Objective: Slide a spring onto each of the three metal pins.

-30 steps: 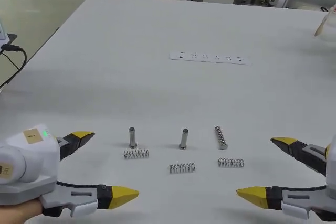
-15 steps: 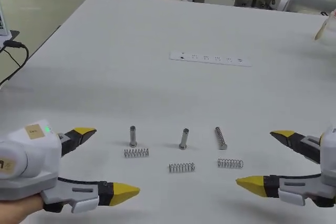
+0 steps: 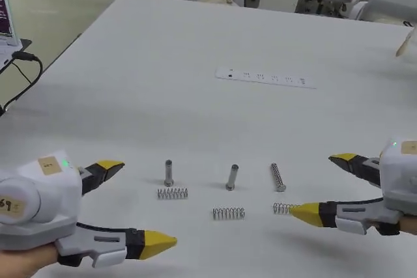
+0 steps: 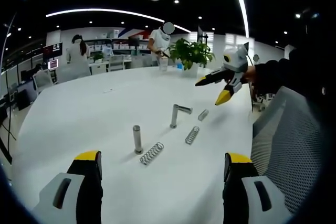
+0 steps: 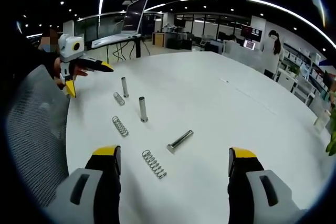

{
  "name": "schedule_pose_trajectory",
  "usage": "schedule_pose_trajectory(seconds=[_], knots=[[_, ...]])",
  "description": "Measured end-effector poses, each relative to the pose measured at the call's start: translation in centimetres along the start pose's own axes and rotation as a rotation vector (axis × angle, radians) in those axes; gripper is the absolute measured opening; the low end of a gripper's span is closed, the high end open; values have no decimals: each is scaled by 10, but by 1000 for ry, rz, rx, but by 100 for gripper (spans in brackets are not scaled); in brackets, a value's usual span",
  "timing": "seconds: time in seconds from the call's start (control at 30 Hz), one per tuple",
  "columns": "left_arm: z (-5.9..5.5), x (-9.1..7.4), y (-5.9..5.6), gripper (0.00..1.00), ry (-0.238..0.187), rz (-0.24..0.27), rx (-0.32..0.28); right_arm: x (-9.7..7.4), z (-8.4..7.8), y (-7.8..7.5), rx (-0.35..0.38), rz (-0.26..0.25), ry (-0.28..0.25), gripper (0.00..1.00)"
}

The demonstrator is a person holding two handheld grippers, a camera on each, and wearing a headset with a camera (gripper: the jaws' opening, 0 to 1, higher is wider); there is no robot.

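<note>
Across the white table (image 3: 195, 63), the right gripper (image 3: 321, 185), jaws spread and empty like the left gripper (image 3: 146, 203), had edged inward beside the three bare pins (image 3: 232, 177) to the rightmost spring (image 3: 281, 208), seemingly its first pick.

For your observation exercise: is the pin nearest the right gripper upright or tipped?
Tipped: the pin lies on its side on the table.

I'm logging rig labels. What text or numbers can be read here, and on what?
"69": side sticker on the left gripper, as far as it reads; it runs off the picture's edge.
Top sticker on the left gripper: writing too small to read.
Tan sticker on the right gripper: blurred.
Power strip: marks too small to read.
</note>
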State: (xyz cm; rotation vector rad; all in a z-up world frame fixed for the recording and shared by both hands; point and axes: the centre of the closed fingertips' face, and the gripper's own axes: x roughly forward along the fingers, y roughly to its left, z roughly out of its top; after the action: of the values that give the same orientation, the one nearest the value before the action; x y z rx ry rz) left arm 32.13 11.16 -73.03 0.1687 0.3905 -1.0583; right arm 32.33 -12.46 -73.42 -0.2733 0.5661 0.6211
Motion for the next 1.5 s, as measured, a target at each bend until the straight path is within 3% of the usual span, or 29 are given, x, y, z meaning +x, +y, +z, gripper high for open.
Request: schedule_pose_trajectory(seconds=[0.6, 0.97, 1.27, 1.5], knots=[[2, 1, 0, 94, -8, 2, -6, 32, 12, -20, 40, -16, 71, 73], [2, 0, 1, 94, -9, 4, -9, 47, 9, -19, 118, -21, 122, 60], [2, 0, 1, 94, -12, 3, -10, 61, 6, -14, 135, -25, 166, 49], [2, 0, 1, 94, -15, 2, -9, 69, 1, -19, 150, -47, 209, 42]])
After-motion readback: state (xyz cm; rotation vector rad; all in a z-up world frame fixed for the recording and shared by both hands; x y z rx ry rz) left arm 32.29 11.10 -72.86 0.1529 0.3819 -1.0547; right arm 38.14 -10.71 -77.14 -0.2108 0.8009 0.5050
